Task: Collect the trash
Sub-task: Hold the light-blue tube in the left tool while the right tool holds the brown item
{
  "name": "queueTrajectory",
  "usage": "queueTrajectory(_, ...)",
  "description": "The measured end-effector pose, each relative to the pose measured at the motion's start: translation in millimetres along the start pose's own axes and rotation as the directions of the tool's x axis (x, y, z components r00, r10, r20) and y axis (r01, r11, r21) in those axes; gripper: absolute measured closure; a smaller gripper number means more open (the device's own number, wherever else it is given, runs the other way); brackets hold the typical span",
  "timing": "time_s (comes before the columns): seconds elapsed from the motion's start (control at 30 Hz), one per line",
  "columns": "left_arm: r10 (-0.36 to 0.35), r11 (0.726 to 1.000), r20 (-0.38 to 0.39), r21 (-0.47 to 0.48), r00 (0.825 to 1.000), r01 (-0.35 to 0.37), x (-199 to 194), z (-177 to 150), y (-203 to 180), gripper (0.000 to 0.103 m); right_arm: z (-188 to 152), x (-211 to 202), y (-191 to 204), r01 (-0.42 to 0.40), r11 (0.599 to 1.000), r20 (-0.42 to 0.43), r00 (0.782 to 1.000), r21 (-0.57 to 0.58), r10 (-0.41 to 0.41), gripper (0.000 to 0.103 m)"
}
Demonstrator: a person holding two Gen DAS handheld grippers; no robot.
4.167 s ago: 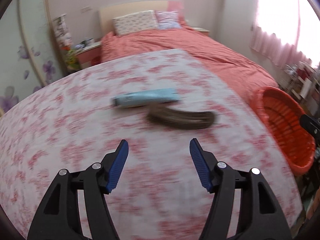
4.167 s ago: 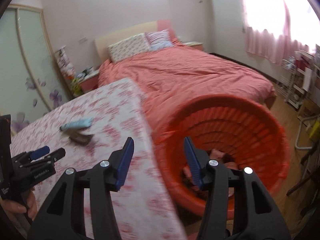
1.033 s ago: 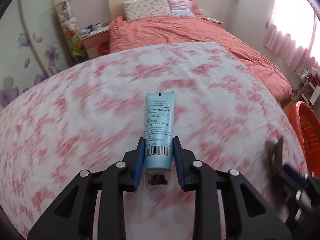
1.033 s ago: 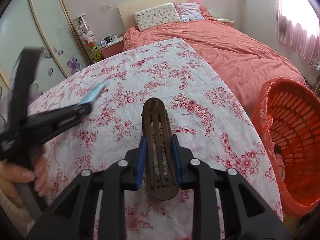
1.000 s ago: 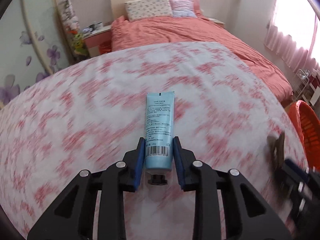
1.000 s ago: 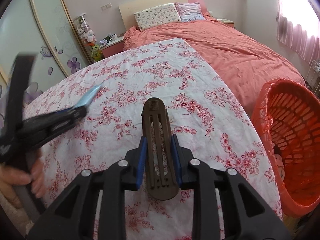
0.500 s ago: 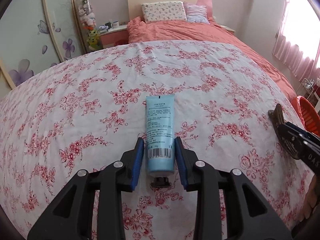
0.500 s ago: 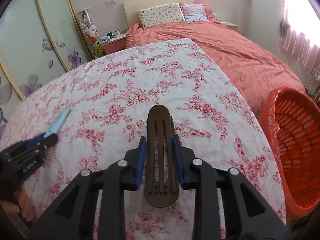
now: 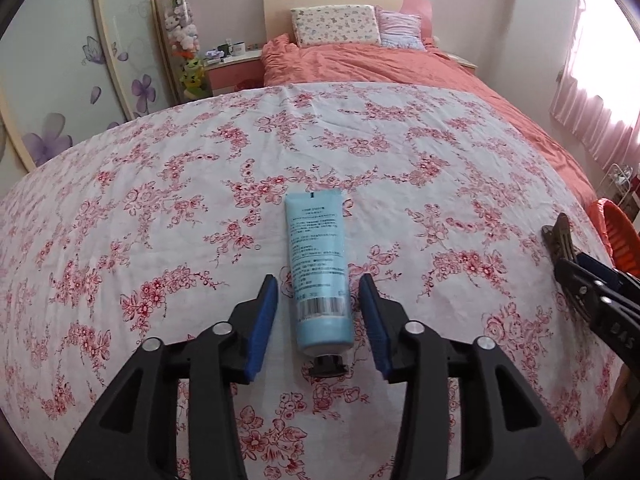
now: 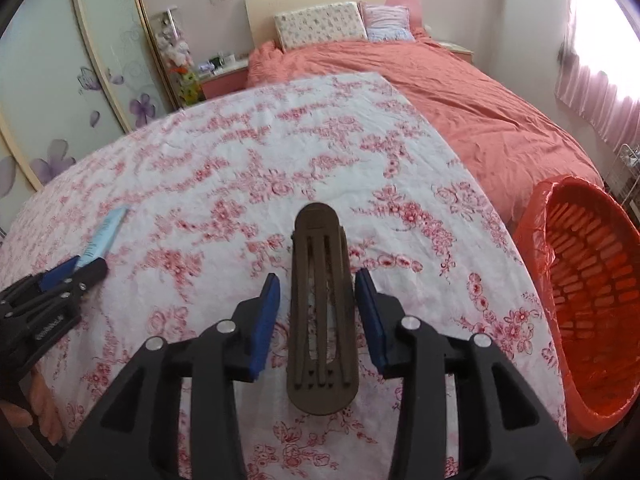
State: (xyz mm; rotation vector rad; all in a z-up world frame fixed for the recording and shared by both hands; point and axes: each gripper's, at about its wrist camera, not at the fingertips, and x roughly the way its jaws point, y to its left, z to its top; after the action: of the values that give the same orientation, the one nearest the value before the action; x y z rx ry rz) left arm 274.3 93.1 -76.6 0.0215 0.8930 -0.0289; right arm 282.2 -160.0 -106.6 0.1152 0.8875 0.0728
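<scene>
A light blue tube [image 9: 318, 268] with a black cap lies on the flowered tablecloth [image 9: 160, 200]. My left gripper [image 9: 318, 284] straddles it, its jaws opening, with a gap on each side of the tube. A brown hair clip [image 10: 320, 300] rests on the cloth between the blue pads of my right gripper [image 10: 318, 280]. Those jaws are opening too and stand clear of the clip. In the left wrist view the right gripper [image 9: 580, 276] and the clip [image 9: 560, 236] show at the right edge. The right wrist view has the left gripper [image 10: 68, 276] and the tube [image 10: 102, 236] at the left.
An orange slatted basket [image 10: 580, 300] lined with a red bag stands beside the table's right edge. Behind the table is a bed with a coral cover [image 10: 460, 92], a nightstand [image 9: 232, 68] and sliding doors with flower prints [image 9: 60, 80]. A hand [image 10: 40, 404] shows lower left.
Both pairs of jaws have widened and let go: the tube and the hair clip, gripped a second ago, now lie free on the cloth. The left gripper's view slid sideways, then settled.
</scene>
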Motion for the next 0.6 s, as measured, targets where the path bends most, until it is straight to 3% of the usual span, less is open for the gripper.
queueTrajectory(0.23, -0.005, 1.0, 0.002, -0.028, 1.0, 0.005, -0.7, -1.0, 4.8, 0.056, -0.4, 0.8, 0.3, 0.017, 1.0, -0.002, 1.0, -0.013, -0.017, 0.062)
queueTrajectory(0.4, -0.003, 1.0, 0.0, -0.021, 1.0, 0.003, -0.4, -1.1, 3.6, 0.054, -0.1, 0.3, -9.7, -0.048, 0.998, 0.006, 0.999, 0.038, 0.047, 0.062)
queueTrajectory(0.53, -0.046, 0.999, -0.008, -0.024, 0.999, 0.046, 1.3, -0.8, 3.0, 0.024, 0.1, 0.2, -7.0, -0.049, 0.998, 0.005, 0.999, 0.032, 0.049, 0.058)
queueTrajectory(0.6, -0.039, 0.999, -0.012, -0.021, 0.999, 0.039, 2.0, -0.8, 1.5, 0.022, 0.6, 0.8, -1.4, -0.043, 0.999, 0.001, 0.999, 0.006, 0.043, 0.053)
